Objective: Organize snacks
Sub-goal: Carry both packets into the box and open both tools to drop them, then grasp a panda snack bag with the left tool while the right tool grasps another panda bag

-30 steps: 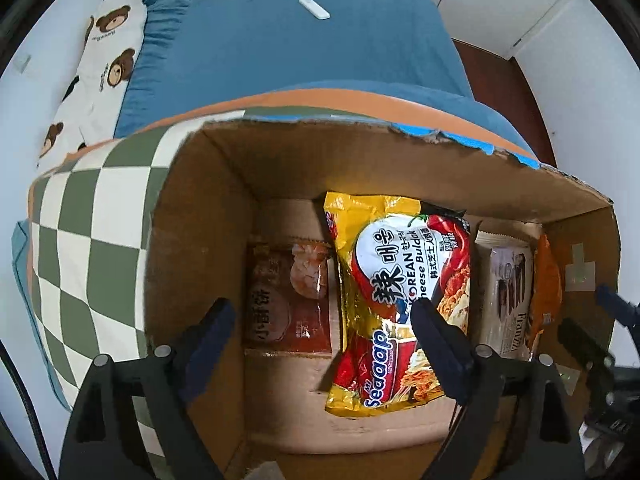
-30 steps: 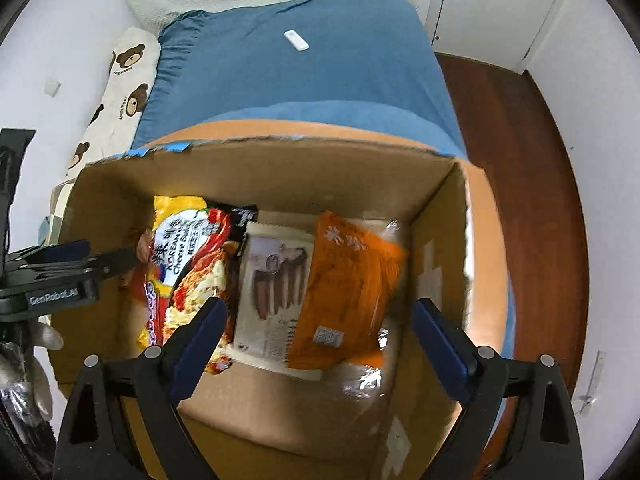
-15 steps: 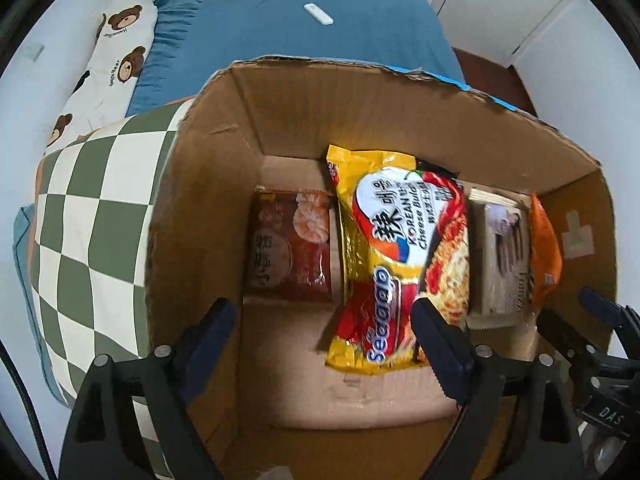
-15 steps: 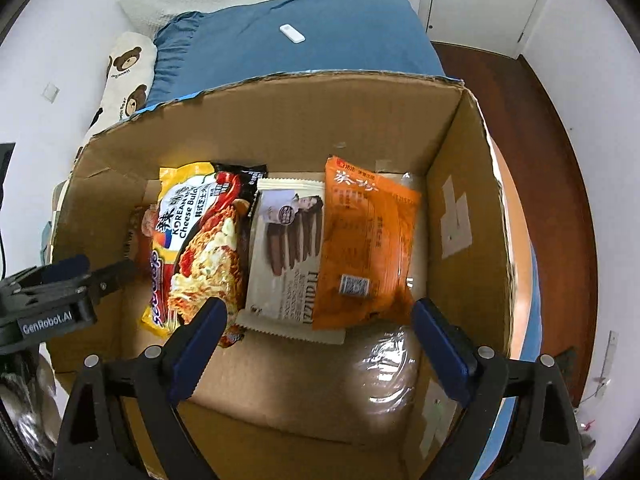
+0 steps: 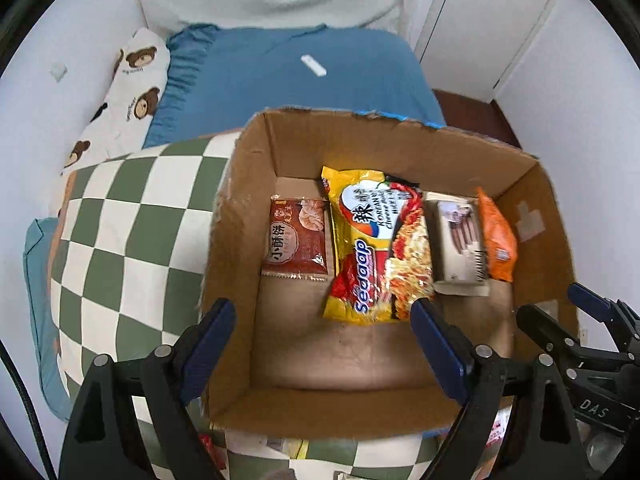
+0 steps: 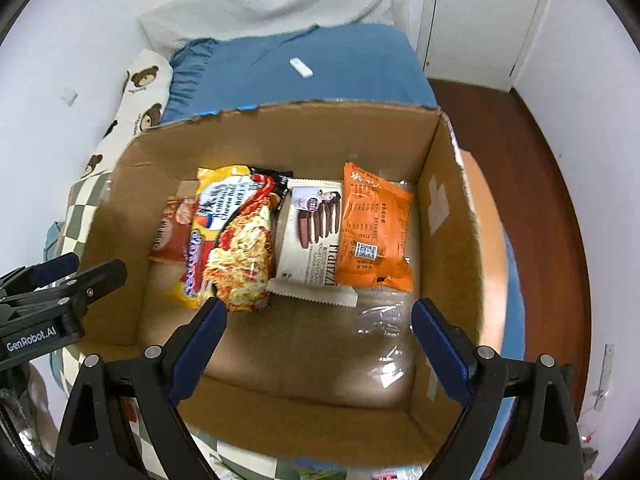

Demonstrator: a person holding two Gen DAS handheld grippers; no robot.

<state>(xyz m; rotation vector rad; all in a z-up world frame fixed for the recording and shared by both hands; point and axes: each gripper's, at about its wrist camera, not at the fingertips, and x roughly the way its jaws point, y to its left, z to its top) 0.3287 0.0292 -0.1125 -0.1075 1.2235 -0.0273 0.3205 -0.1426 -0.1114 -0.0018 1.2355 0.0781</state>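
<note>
**Four snack packets lined up in an open cardboard box**

A cardboard box (image 5: 400, 148) is seen from above in both wrist views, its top open. Four packets are laid side by side along the far part of its floor. At the left, a red-brown biscuit packet (image 5: 298, 238) is lying flat. Just to its right, a yellow and red noodle packet (image 5: 376, 246) is placed, its left edge overlapping the biscuit packet. Next, a white wafer packet (image 5: 460, 246) printed with brown wafers is found, and at the far right an orange packet (image 5: 496, 236) is set, overlapping the right edge of the wafer packet. The near part of the box floor is bare cardboard, with a shiny patch of clear tape (image 6: 384, 336) at the near right.

The box is rested on a green and white checkered cushion (image 5: 120, 232), which is seen to the left of the box. Beyond it, a bed with a blue sheet (image 5: 280, 76) is shown, with a small white object (image 5: 313, 66) lying on the sheet and a bear-print pillow (image 5: 128, 92) along its left side.

The left claw (image 5: 322, 344) is held above the near left part of the box, its fingers spread wide apart with nothing between them. The right claw (image 6: 320, 342) is held above the near right part of the box, likewise spread wide and carrying nothing.
</note>
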